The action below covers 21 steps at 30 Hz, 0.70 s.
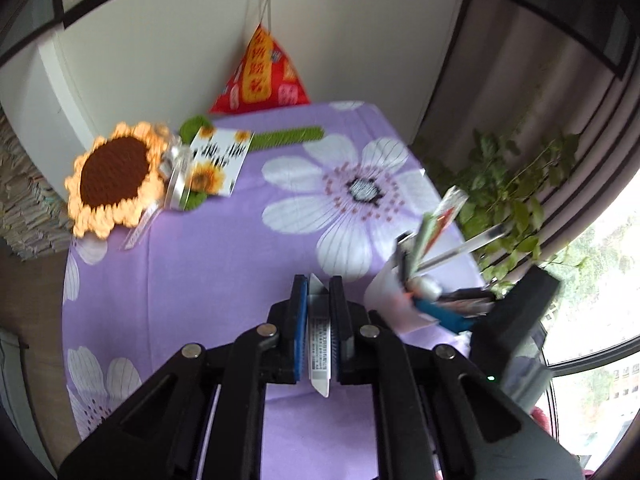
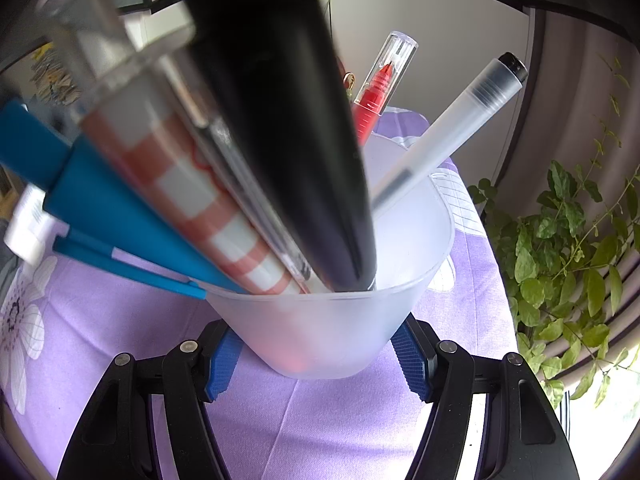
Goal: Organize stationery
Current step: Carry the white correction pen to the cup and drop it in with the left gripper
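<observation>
A: Start at the left of the left wrist view. What's there?

B: A crocheted sunflower [image 1: 114, 178] at centre left on the purple floral tablecloth [image 1: 224, 256], with a printed card [image 1: 218, 162] just beside it. Neither looks like part of the job.

A: And the left gripper [image 1: 319, 332]?

B: Low in the middle of the frame, pressed together on a flat white eraser [image 1: 319, 340]. The eraser's long axis runs along the fingers, one end poking out past the tips and the other back toward the camera.

A: Where should it go?

B: Probably the frosted cup [image 1: 386, 300], at the right of that view, to the right of the gripper and near it. Pens fan out of its top, leaning right.

A: The right wrist view?

B: From the left: a blue pen [image 2: 100, 204], a red-checked pen [image 2: 192, 200], a black pen [image 2: 288, 128], a red pen [image 2: 378, 88] and a clear pen [image 2: 448, 136], all standing in the cup. The right gripper [image 2: 318, 354] pinches the cup's base, blue pads against both sides.

A: So the coming move?

B: I judge the left hand carries the eraser rightward over the rim and tips it end-down. The opening looks freest on the right side, away from the leaning pens.
</observation>
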{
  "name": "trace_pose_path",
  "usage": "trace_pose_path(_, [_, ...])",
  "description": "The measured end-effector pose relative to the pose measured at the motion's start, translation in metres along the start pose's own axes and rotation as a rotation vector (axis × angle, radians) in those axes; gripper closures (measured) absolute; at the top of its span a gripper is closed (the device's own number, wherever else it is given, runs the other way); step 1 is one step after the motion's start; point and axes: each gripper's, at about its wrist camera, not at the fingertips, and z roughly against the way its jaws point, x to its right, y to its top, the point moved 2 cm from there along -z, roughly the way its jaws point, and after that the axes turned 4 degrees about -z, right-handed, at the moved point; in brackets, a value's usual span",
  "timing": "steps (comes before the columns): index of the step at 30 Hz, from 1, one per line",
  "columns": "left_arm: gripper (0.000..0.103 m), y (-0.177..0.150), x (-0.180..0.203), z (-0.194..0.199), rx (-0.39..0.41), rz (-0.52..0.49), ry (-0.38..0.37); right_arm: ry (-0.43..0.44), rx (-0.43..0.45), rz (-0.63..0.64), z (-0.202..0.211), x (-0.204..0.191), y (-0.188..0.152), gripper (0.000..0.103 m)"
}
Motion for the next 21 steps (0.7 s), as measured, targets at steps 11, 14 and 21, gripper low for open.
trace_pose_path(11, [0.094, 0.04, 0.048, -0.001, 0.102, -0.07, -0.161, 0.0, 0.0, 0.0, 0.0, 0.0, 0.0, 0.034])
trace_pose_path(14, [0.094, 0.043, 0.052, -0.014, 0.096, -0.077, -0.205, 0.001, 0.0, -0.001, -0.001, 0.0, 0.0, 0.034])
trace_pose_path(21, [0.094, 0.034, 0.056, -0.022, 0.126, -0.119, -0.234, 0.011, 0.001, -0.01, -0.001, 0.004, 0.0, 0.034])
